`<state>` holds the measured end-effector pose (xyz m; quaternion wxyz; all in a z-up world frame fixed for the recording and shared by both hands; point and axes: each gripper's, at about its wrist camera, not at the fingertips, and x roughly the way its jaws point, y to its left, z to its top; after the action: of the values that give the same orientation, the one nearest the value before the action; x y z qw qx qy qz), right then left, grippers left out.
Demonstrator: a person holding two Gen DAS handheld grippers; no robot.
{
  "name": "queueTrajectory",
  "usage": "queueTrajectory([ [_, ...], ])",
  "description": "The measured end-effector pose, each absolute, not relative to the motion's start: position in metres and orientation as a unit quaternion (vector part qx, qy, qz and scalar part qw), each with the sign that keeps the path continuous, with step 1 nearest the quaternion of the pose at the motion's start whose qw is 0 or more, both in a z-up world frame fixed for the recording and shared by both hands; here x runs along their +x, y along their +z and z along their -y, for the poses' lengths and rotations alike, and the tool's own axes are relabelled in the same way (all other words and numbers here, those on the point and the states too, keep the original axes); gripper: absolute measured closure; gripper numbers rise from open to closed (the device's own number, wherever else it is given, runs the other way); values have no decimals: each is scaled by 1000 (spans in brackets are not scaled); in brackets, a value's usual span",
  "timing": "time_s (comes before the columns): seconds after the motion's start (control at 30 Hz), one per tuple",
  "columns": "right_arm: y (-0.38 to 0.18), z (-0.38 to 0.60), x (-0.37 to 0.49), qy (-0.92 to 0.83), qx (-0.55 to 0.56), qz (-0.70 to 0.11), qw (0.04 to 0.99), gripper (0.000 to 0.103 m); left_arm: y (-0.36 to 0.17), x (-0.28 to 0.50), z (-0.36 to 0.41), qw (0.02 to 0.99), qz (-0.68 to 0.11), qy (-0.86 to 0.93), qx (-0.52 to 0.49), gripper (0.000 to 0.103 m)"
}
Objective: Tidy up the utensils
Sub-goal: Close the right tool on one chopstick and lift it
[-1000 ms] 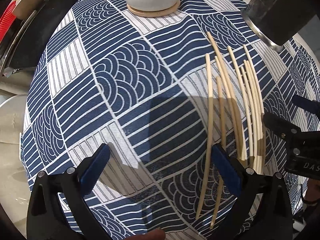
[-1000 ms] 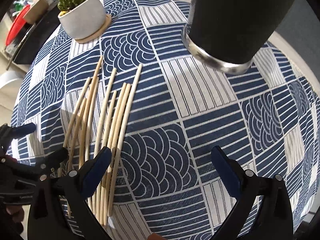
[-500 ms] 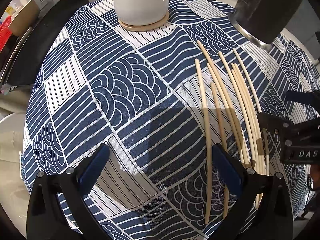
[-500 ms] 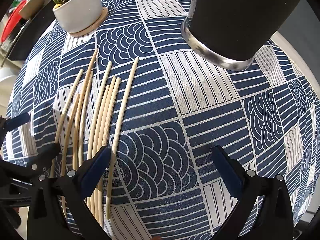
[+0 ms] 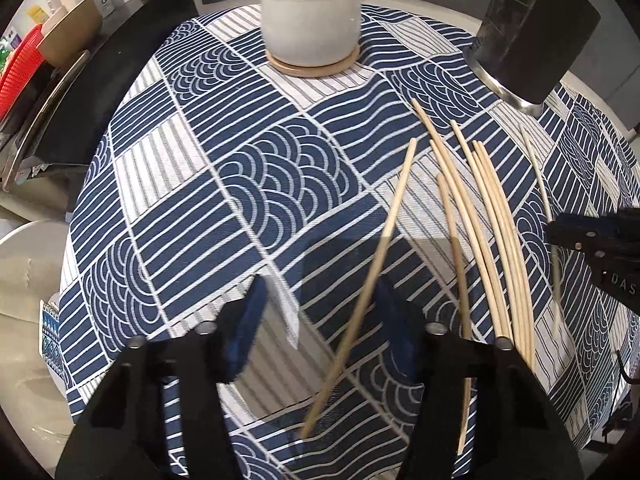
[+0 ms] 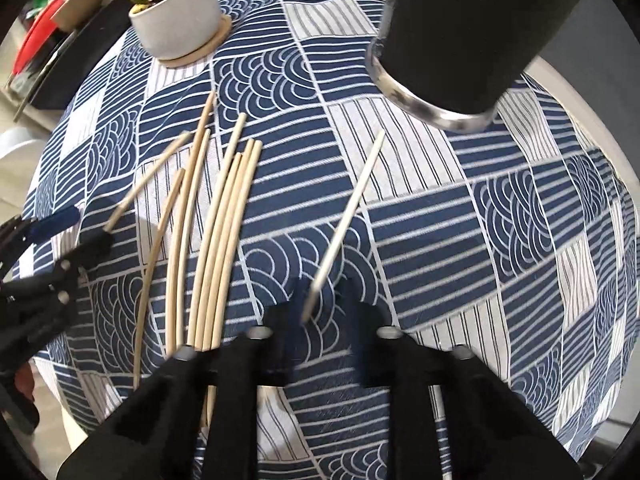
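Note:
Several pale wooden chopsticks (image 5: 492, 220) lie side by side on the blue patterned tablecloth; they also show in the right wrist view (image 6: 216, 240). My left gripper (image 5: 320, 320) has its jaws narrowed around one chopstick (image 5: 384, 236) that slants up between them. My right gripper (image 6: 324, 316) has its jaws narrowed around another chopstick (image 6: 348, 216), lifted apart from the bundle. A tall black cylinder holder (image 6: 472, 32) with a metal base rim stands at the back right, also in the left wrist view (image 5: 528, 36).
A white pot with a cactus (image 5: 310, 28) stands on a wooden coaster at the back; it shows in the right wrist view (image 6: 176, 16). The round table (image 6: 572, 92) edge is on the right. A red basket (image 5: 16, 76) and clutter are on the far left.
Both grippers went from wide open to nearly shut, each around one chopstick. Those two chopsticks have tilted away from the bundle. Both cameras pulled back and up.

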<state>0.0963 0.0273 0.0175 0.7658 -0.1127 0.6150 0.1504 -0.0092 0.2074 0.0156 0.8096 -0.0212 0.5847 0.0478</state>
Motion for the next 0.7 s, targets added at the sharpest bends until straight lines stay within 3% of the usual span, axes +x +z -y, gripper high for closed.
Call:
queueTrajectory([
  [0.07,17,-26,92,141,-117,-614,768,97,18,-13,-211,810,-585,47,-21,74],
  [0.17,17,-17,88,137,-112,-617,767,98,19,-17,-212,808,-588,40,-24,96],
  [0.4,10,17,69,123,-100,-621,768,99,21,-29,-219,805,-589,34,-61,98],
  [0.7,9,63,36,105,-84,-615,777,99,22,-54,-212,808,-588,23,-37,98],
])
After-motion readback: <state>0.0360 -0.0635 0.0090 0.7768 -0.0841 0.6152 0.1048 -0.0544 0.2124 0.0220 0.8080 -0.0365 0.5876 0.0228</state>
